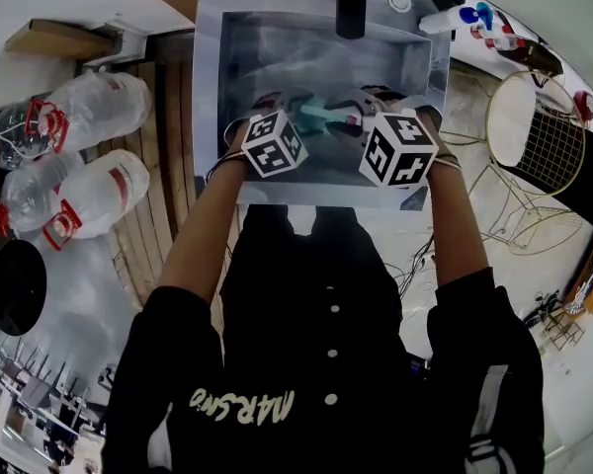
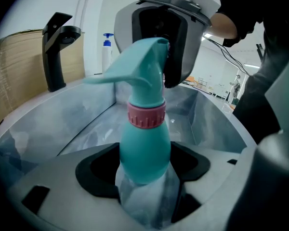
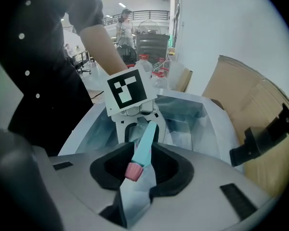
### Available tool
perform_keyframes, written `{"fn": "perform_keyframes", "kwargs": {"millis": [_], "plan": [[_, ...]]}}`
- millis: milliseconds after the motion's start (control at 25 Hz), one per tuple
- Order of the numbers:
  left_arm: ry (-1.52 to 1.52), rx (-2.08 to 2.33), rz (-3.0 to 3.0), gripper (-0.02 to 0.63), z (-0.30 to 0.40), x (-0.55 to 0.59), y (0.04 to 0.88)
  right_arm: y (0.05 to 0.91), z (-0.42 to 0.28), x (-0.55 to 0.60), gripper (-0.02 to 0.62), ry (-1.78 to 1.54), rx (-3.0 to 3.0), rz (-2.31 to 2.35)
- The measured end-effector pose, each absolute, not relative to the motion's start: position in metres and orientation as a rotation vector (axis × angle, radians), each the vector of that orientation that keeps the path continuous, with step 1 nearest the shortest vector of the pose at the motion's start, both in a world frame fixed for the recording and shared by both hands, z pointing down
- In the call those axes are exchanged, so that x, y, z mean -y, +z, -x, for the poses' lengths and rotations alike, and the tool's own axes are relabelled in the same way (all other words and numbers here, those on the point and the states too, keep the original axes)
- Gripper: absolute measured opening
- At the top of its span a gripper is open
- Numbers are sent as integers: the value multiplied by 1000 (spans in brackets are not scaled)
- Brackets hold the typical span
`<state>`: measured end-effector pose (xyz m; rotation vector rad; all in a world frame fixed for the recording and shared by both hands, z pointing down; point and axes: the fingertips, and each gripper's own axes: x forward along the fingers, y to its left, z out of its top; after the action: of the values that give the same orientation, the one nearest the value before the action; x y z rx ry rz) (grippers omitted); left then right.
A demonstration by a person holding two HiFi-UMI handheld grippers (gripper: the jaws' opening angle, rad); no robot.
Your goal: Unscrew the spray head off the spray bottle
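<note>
Over the steel sink (image 1: pixel 210 87) a teal spray bottle (image 1: pixel 321 117) hangs between my two grippers. In the left gripper view its rounded body (image 2: pixel 144 148) stands upright in my left gripper (image 2: pixel 144 189), whose clear pads are shut on its lower half. Above the body come the pink collar (image 2: pixel 146 114) and the teal spray head (image 2: pixel 144 66), nozzle pointing left. My right gripper (image 2: pixel 166 52) closes round the head from behind. In the right gripper view the collar (image 3: pixel 133 171) sits at the tips of my right gripper (image 3: pixel 135 183), and teal plastic (image 3: pixel 145 143) runs on toward the left gripper (image 3: pixel 139 129).
A black faucet (image 1: pixel 354 3) rises at the sink's far side, also seen as the faucet (image 2: pixel 58 52). Large water jugs (image 1: pixel 89 107) lie on the wooden slats at the left. A wire basket (image 1: pixel 539 136) stands at the right. Cardboard (image 3: pixel 241 90) leans beside the sink.
</note>
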<state>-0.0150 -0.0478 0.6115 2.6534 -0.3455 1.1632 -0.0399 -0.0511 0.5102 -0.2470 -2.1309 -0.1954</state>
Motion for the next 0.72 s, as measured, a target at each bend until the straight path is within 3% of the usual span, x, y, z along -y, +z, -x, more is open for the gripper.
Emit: {"fn": "perform_keyframes", "kwargs": {"millis": [720], "plan": [[1170, 278, -2701, 328, 14, 44, 611, 511, 30, 49, 140, -418, 2046, 517]]}}
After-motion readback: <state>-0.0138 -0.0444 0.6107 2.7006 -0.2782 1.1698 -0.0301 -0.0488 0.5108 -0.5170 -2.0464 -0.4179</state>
